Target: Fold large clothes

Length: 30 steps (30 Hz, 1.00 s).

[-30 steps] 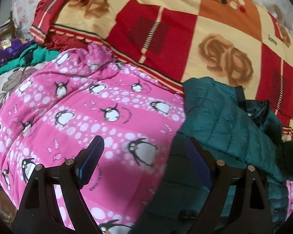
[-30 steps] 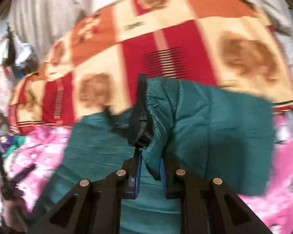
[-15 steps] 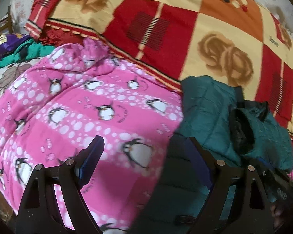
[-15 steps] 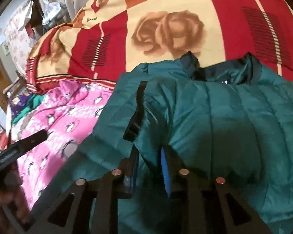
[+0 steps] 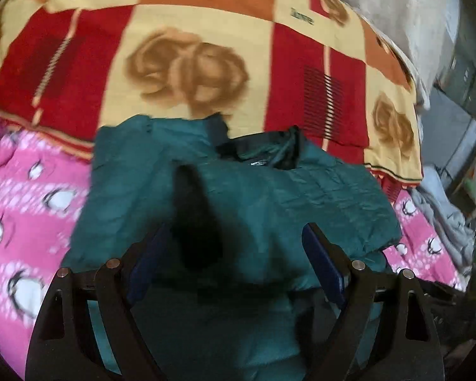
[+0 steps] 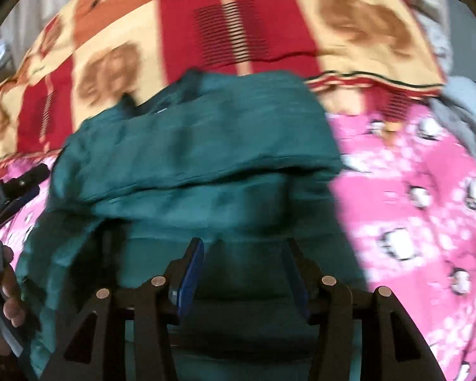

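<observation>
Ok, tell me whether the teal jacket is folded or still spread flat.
Partly folded. One layer of the jacket lies doubled over the rest, its edge running across the middle; both grippers, left and right, are open above it.

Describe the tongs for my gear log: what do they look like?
Both the left tongs and right tongs are matte black, with triangular cut-out arms, round silvery rivets at the joints and flat blue pads inside the fingers. No cables or markings visible.

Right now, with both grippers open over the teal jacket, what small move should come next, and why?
Probably bring the left gripper down onto the jacket's near edge and close. A flap already lies folded across the body, the dark cuff sits between the fingers, and the right gripper holds nothing.
</observation>
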Each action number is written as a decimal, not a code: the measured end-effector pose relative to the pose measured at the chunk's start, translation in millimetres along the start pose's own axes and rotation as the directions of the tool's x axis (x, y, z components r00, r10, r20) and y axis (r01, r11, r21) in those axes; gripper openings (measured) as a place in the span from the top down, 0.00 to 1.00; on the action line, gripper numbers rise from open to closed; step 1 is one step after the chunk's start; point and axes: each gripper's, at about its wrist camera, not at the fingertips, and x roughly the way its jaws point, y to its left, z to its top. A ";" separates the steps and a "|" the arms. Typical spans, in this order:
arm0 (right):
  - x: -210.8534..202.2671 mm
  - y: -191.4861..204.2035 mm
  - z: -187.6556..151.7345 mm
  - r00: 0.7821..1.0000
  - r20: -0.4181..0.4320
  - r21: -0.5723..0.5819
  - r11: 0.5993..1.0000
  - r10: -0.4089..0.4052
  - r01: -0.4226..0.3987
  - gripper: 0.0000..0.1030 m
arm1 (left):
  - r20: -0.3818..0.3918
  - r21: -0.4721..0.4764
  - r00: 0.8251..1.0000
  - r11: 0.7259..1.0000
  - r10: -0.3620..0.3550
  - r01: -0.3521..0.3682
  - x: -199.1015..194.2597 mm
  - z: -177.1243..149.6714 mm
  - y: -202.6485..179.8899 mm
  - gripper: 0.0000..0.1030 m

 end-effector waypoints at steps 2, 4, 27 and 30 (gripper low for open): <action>3.8 -13.3 0.4 1.000 -0.028 0.011 1.000 0.003 -0.003 0.53 | -0.027 0.005 1.000 1.000 0.010 -0.010 14.2 1.2 -4.5 0.20; 6.0 -21.9 -0.6 0.999 -0.046 0.016 1.000 0.027 -0.026 0.53 | -0.065 0.007 0.998 1.000 0.006 -0.006 28.3 1.4 -5.8 0.51; -5.0 -59.9 22.3 0.988 0.113 0.087 0.992 -0.106 0.097 0.53 | 0.058 -0.233 0.952 0.932 0.299 -0.279 -38.1 10.6 74.8 0.60; 1.8 -46.3 42.2 0.981 0.175 0.020 0.997 -0.079 0.077 0.53 | 0.161 -0.271 0.921 0.913 0.355 -0.305 -56.9 15.2 70.3 0.60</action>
